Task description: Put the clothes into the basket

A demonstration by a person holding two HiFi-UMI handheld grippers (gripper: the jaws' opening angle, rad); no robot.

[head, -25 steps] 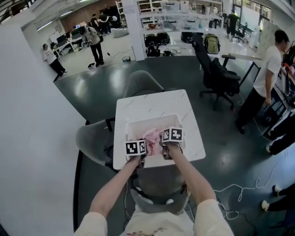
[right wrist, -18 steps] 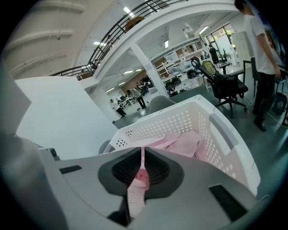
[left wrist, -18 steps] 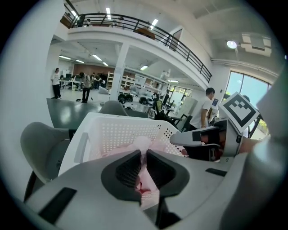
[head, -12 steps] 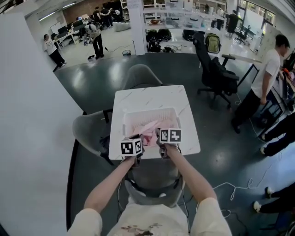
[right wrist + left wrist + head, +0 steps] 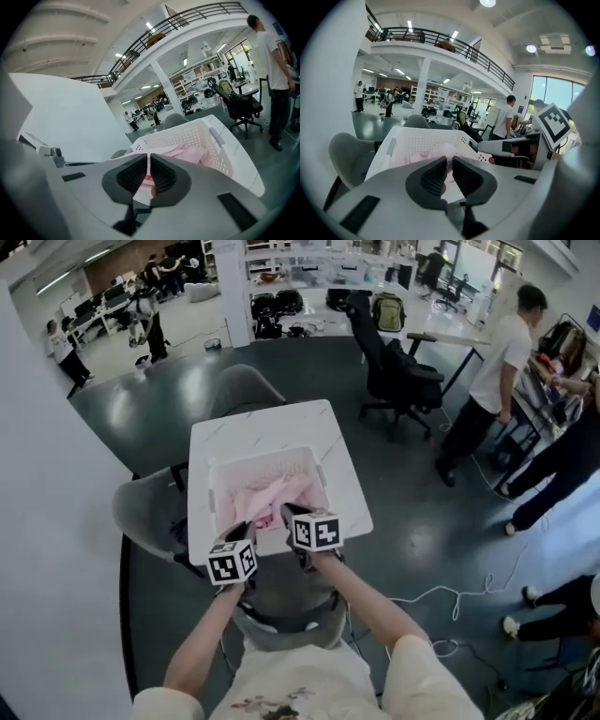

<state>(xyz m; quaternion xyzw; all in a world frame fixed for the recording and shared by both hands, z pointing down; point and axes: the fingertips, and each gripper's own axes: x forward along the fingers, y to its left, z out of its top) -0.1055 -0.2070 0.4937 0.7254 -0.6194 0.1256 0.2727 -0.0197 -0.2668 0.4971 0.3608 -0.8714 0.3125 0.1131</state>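
Note:
A white perforated basket (image 5: 214, 495) stands on the white marble table (image 5: 272, 427), with pink clothes (image 5: 272, 498) piled inside. Both grippers hover over the basket's near edge. My left gripper (image 5: 246, 531) is shut on a fold of the pink cloth. My right gripper (image 5: 290, 514) pinches a thin pink edge. In the left gripper view the pads (image 5: 433, 174) stand almost together, with pink cloth (image 5: 433, 154) behind them in the basket (image 5: 426, 138). In the right gripper view the gripper (image 5: 149, 174) clamps a pink strip in front of the basket (image 5: 187, 136).
Grey chairs stand left of the table (image 5: 145, 512), behind it (image 5: 242, 388) and under my arms (image 5: 281, 601). A white wall (image 5: 47, 521) runs along the left. To the right are a black office chair (image 5: 394, 376), a standing person (image 5: 492, 362) and a floor cable (image 5: 441, 592).
Both grippers have risen together over the basket's near edge with the pink cloth still pinched. Their marker cubes look larger, and the head view has swung so the table sits further left.

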